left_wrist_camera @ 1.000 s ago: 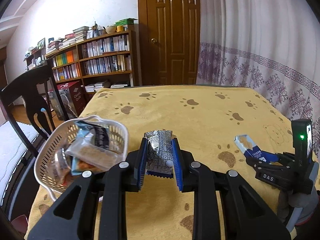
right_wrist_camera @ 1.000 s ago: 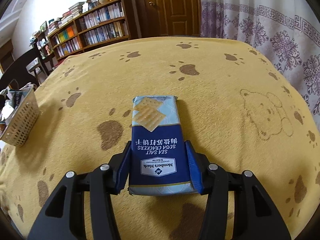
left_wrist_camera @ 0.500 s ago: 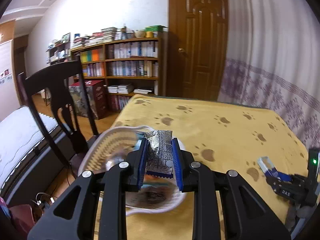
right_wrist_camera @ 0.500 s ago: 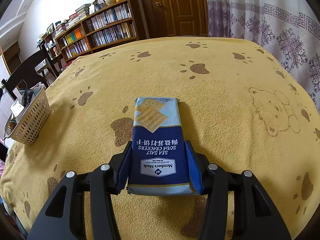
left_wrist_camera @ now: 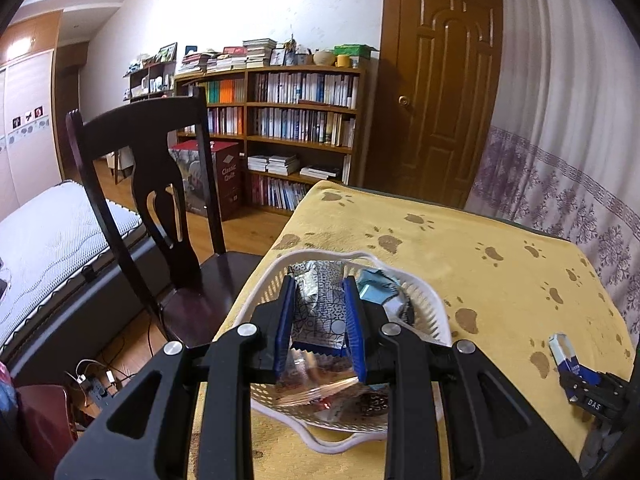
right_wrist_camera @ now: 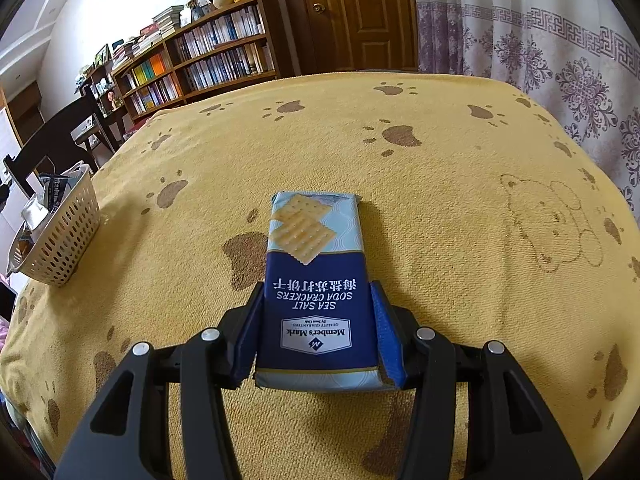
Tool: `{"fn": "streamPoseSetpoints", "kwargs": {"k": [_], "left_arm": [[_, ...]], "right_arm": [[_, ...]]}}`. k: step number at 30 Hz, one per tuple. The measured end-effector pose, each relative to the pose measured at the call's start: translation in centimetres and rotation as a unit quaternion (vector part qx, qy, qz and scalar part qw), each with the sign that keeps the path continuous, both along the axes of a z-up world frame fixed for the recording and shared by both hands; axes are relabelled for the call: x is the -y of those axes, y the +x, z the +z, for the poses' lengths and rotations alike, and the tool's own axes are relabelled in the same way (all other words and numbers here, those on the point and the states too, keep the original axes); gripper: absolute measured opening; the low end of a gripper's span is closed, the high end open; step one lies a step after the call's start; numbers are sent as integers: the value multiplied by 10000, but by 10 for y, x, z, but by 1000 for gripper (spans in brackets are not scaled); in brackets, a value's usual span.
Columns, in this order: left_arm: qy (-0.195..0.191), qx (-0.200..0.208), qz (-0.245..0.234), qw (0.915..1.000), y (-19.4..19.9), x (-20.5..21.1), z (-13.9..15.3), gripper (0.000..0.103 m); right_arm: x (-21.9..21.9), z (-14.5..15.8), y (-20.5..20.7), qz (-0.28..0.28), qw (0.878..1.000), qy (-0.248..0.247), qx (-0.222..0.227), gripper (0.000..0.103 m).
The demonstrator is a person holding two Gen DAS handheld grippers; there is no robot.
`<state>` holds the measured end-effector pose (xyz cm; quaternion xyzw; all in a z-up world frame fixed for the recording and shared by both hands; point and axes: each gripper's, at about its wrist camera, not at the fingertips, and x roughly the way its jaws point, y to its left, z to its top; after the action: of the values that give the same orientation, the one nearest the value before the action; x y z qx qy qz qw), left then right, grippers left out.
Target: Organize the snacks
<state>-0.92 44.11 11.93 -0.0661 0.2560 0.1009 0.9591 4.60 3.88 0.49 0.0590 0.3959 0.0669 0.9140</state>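
Note:
My left gripper (left_wrist_camera: 319, 312) is shut on a silver patterned snack packet (left_wrist_camera: 318, 308), held right above the white perforated basket (left_wrist_camera: 434, 316) that holds several other snacks. In the right wrist view the same basket (right_wrist_camera: 64, 236) stands at the table's left edge. My right gripper (right_wrist_camera: 318, 328) is shut on a blue pack of sea salt soda crackers (right_wrist_camera: 316, 276), which lies flat on the yellow paw-print tablecloth (right_wrist_camera: 440, 208). From the left wrist view, that cracker pack (left_wrist_camera: 566, 356) and the right gripper (left_wrist_camera: 576, 380) show at the far right.
A dark wooden chair (left_wrist_camera: 160, 216) stands close to the table's left side, beside the basket. A bed (left_wrist_camera: 44, 240), bookshelf (left_wrist_camera: 296, 128) and door (left_wrist_camera: 440, 104) lie beyond. Patterned curtains (right_wrist_camera: 560, 48) hang along the table's far right.
My left gripper has carried the silver packet leftward from over the tablecloth to above the basket. The right gripper has stayed shut on the cracker pack, nearly still.

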Motion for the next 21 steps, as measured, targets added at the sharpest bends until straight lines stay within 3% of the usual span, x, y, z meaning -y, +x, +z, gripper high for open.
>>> {"fn": "streamPoseSetpoints", "kwargs": {"k": [3,6,16,21], "left_arm": [[-127,-109,9,9999,4,-5,-4,29],[-316,-126,35,9994,6,-11,-6,57],[-440,5,228,9988,-1,-23,0,59],[-276,56,264,9993,-4,-15,2,64]], "right_arm": [[0,-1,0,13,10000,-13,-6,51],[-1,-1,1,17,10000,-16,-5,51],[-1,-1,0,16,10000,-27,-2,51],[-1,-1,1,18,10000,-41,-4,51]]}}
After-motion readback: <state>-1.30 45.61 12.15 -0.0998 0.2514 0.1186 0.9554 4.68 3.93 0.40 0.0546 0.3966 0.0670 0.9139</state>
